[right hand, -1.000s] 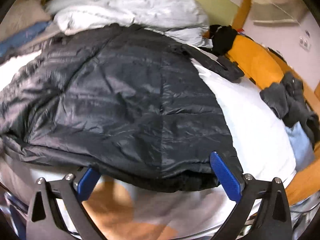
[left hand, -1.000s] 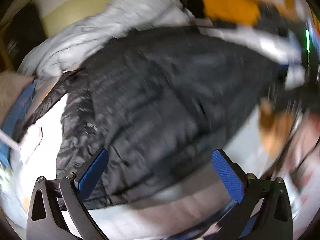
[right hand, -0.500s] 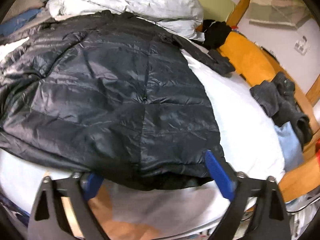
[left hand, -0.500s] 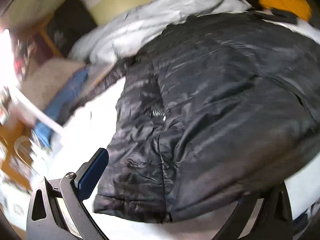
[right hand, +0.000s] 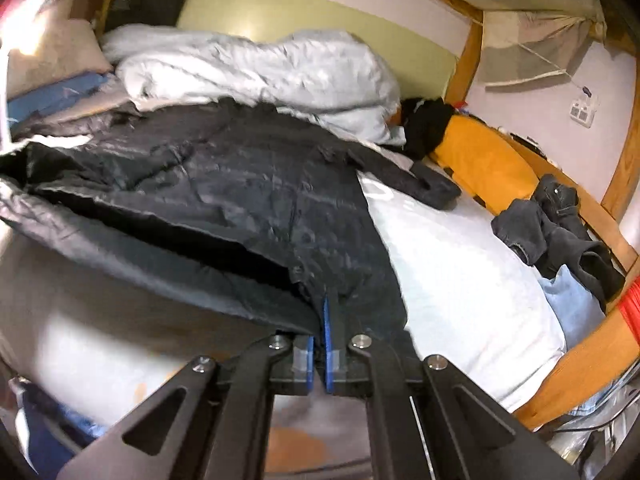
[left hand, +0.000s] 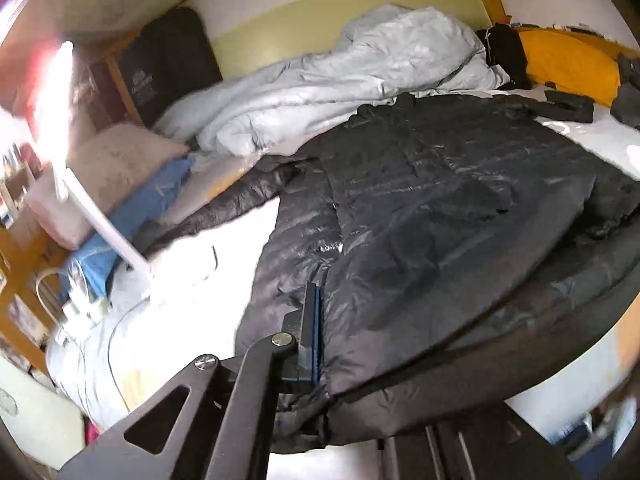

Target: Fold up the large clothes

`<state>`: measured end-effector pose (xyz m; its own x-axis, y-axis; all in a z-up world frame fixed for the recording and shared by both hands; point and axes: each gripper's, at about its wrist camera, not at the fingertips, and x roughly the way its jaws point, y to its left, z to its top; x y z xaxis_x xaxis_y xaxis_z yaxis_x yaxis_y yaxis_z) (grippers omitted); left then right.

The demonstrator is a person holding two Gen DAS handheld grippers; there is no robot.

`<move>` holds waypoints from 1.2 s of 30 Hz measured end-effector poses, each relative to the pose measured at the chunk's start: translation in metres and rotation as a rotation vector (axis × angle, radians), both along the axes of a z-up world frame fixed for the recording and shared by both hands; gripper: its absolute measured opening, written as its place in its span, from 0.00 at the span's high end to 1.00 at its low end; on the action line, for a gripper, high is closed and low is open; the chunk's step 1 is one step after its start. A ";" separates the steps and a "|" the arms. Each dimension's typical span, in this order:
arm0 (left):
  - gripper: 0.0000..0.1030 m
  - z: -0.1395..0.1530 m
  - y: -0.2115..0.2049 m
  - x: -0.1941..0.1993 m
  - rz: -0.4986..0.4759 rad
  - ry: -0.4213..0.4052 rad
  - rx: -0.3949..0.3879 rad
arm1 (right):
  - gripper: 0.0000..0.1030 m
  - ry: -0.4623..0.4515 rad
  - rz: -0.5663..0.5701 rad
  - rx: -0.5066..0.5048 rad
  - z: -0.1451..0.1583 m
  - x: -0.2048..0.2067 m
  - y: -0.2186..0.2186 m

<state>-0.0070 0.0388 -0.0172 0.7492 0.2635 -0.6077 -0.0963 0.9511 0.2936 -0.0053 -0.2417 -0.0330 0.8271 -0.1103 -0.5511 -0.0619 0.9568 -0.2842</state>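
Lengthwise, the black puffer jacket (right hand: 248, 200) runs hem-to-collar away, its hem pinched by each hand-held gripper (left hand: 318, 334) (right hand: 325, 334).

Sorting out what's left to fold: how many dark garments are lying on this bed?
3, possibly more hidden. The black puffer jacket is spread mid-bed, its hem pinched by both grippers. A black garment sits bunched by the orange bolster. Dark grey trousers lie crumpled at the bed's right edge.
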 end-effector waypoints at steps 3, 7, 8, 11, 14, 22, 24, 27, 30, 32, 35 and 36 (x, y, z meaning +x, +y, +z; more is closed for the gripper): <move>0.94 0.008 0.006 -0.012 -0.018 0.029 0.006 | 0.97 -0.069 0.015 0.000 0.018 -0.018 0.002; 0.93 0.025 -0.003 0.005 -0.033 0.037 0.073 | 0.97 -0.094 0.039 0.007 0.045 -0.004 0.004; 0.93 0.030 -0.007 0.013 -0.037 0.045 0.088 | 0.97 -0.091 0.041 0.021 0.052 0.007 0.003; 0.91 0.041 -0.011 0.047 -0.051 0.041 0.151 | 0.97 -0.063 0.038 0.050 0.063 0.042 0.001; 0.89 0.040 -0.008 0.092 -0.038 0.090 0.148 | 0.97 0.013 0.037 0.053 0.061 0.084 0.003; 0.79 -0.010 0.009 0.177 -0.025 0.263 0.070 | 0.97 0.145 0.017 0.092 0.020 0.170 0.002; 0.73 -0.023 0.015 0.189 -0.002 0.282 0.057 | 0.96 0.174 0.012 0.112 0.005 0.187 -0.001; 0.57 -0.036 0.023 0.201 0.023 0.287 0.030 | 0.96 0.191 0.018 0.120 -0.007 0.200 -0.002; 0.39 -0.033 0.031 0.200 0.053 0.249 0.013 | 0.91 0.175 0.016 0.165 -0.007 0.205 -0.006; 0.19 -0.021 0.033 0.194 0.041 0.193 -0.036 | 0.56 0.137 0.008 0.172 -0.002 0.205 -0.005; 0.07 0.003 0.032 0.180 -0.010 0.099 -0.101 | 0.08 0.025 -0.007 0.185 0.014 0.194 -0.004; 0.06 0.009 0.029 0.176 -0.026 0.071 -0.102 | 0.03 -0.022 -0.001 0.190 0.022 0.187 -0.003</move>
<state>0.1685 0.0676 -0.0085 0.7088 0.1787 -0.6824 -0.0539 0.9783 0.2002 0.1813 -0.2445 -0.0107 0.8389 -0.0071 -0.5443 -0.0562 0.9934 -0.0997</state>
